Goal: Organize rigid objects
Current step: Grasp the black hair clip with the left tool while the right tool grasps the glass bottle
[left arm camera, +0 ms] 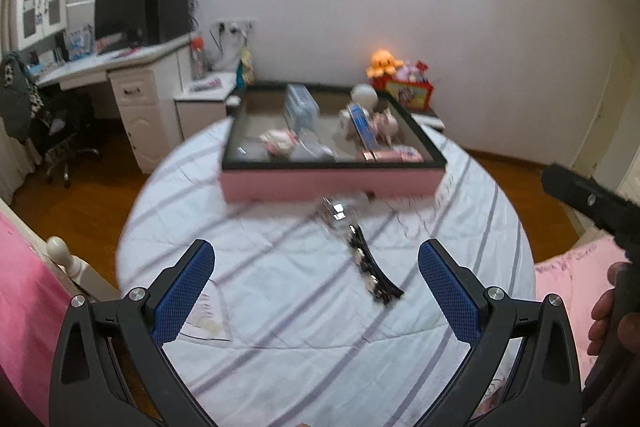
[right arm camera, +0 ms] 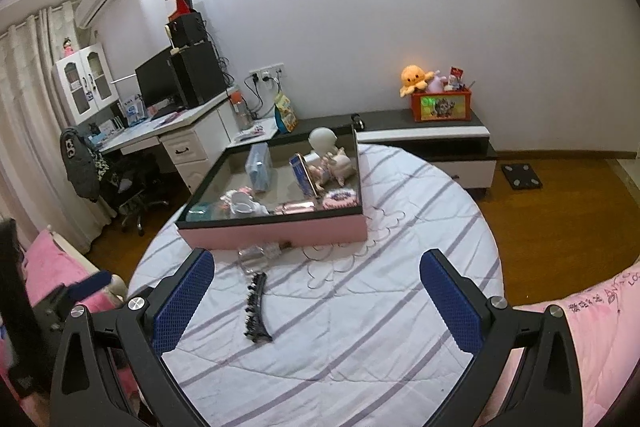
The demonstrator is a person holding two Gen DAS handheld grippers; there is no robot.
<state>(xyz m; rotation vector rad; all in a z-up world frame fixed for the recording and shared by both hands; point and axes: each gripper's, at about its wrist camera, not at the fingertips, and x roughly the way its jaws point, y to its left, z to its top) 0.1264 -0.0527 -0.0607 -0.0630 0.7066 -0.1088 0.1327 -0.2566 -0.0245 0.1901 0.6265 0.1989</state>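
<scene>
A pink box with a black rim (left arm camera: 332, 183) (right arm camera: 276, 231) sits on the striped bedspread and holds several small items. In front of it lie a clear glass item (left arm camera: 336, 213) (right arm camera: 256, 255) and a black Eiffel Tower model (left arm camera: 370, 269) (right arm camera: 256, 309), flat on the spread. My left gripper (left arm camera: 316, 263) is open and empty, with the tower between and just beyond its fingers. My right gripper (right arm camera: 316, 271) is open and empty, with the tower near its left finger. The right gripper's body also shows at the right edge of the left wrist view (left arm camera: 588, 199).
The striped bedspread (right arm camera: 360, 327) covers a round surface with pink bedding (right arm camera: 592, 327) at the right. A white desk with a monitor (right arm camera: 168, 83) and a chair (right arm camera: 120, 183) stand at the left. A low cabinet with a toy box (right arm camera: 440, 105) runs along the far wall.
</scene>
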